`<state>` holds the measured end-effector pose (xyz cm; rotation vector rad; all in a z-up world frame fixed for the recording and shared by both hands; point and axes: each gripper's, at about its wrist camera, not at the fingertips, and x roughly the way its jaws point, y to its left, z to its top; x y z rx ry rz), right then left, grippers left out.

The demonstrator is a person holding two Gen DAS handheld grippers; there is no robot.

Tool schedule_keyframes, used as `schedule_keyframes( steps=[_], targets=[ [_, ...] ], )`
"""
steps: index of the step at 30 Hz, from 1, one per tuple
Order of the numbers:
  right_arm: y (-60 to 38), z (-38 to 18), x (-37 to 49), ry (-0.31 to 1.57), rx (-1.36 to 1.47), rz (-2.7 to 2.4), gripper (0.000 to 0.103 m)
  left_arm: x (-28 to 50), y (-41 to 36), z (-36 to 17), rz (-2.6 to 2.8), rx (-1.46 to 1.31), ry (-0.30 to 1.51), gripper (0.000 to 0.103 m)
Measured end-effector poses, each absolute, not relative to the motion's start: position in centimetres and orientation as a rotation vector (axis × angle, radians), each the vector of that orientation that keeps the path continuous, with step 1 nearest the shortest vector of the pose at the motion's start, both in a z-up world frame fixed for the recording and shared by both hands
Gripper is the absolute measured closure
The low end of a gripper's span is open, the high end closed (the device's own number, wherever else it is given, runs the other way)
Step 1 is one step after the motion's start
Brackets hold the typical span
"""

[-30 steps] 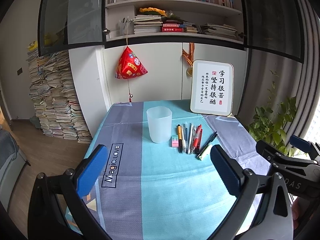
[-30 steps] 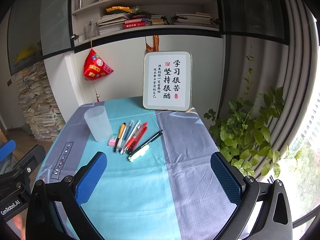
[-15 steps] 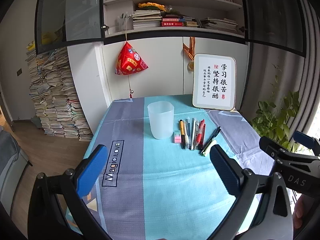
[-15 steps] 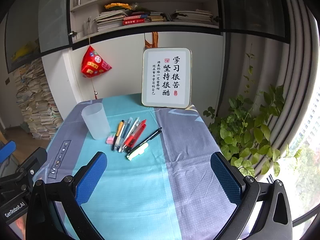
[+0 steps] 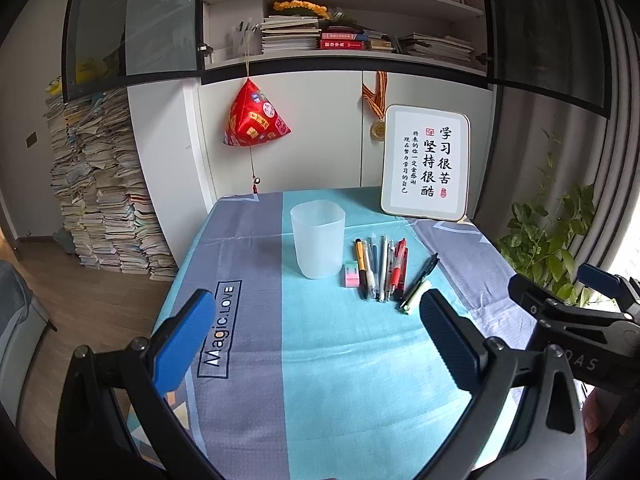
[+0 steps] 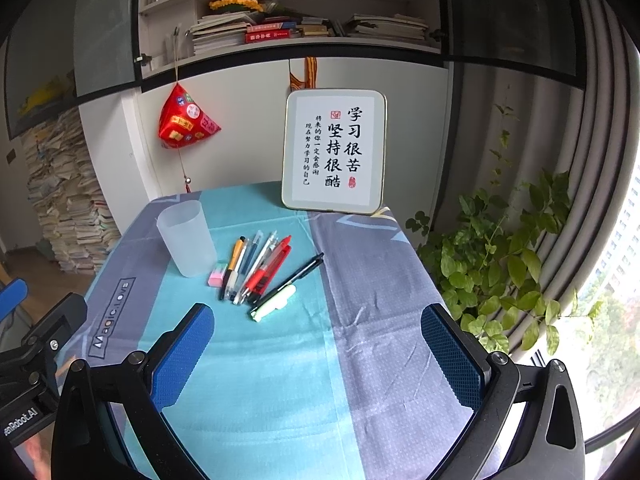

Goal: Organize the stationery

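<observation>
A frosted plastic cup (image 5: 318, 239) (image 6: 186, 237) stands upright on the table, empty as far as I can see. Right of it lie a pink eraser (image 5: 351, 279) (image 6: 217, 273) and a row of several pens (image 5: 382, 270) (image 6: 258, 266), with a black pen (image 6: 294, 277) and a pale green highlighter (image 6: 276, 302) slightly apart at the right. My left gripper (image 5: 316, 340) hangs open over the near part of the table, well short of the cup. My right gripper (image 6: 316, 356) is also open, with nothing between its fingers, in front of the pens.
A framed calligraphy sign (image 6: 335, 152) leans at the table's back right. The tablecloth (image 5: 328, 380) is blue and grey. A red ornament (image 5: 256, 122) hangs from the cabinet behind. Book stacks (image 5: 96, 200) stand on the floor at left, a leafy plant (image 6: 500, 256) at right.
Both grippers have risen and tilted slightly, so the cup and pens sit a little lower and nearer in view. Nothing on the table has moved.
</observation>
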<state>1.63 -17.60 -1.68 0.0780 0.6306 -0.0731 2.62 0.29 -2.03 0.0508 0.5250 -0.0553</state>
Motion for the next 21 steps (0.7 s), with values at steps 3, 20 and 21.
schedule_keyframes(
  steps=[3, 20, 21],
  targets=[
    [-17.4, -1.8, 2.1, 0.64, 0.075, -0.076, 0.0, 2.7, 0.1, -2.1, -0.065, 0.06, 0.521, 0.002],
    [-17.2, -3.4, 5.8, 0.693, 0.073, -0.104, 0.0, 6.3, 0.5, -3.8, -0.068, 0.061, 0.58, 0.008],
    [-17.3, -3.6, 6.1, 0.698, 0.074, -0.106, 0.0, 6.6, 0.6, -3.9, -0.067, 0.055, 0.584, 0.008]
  ],
)
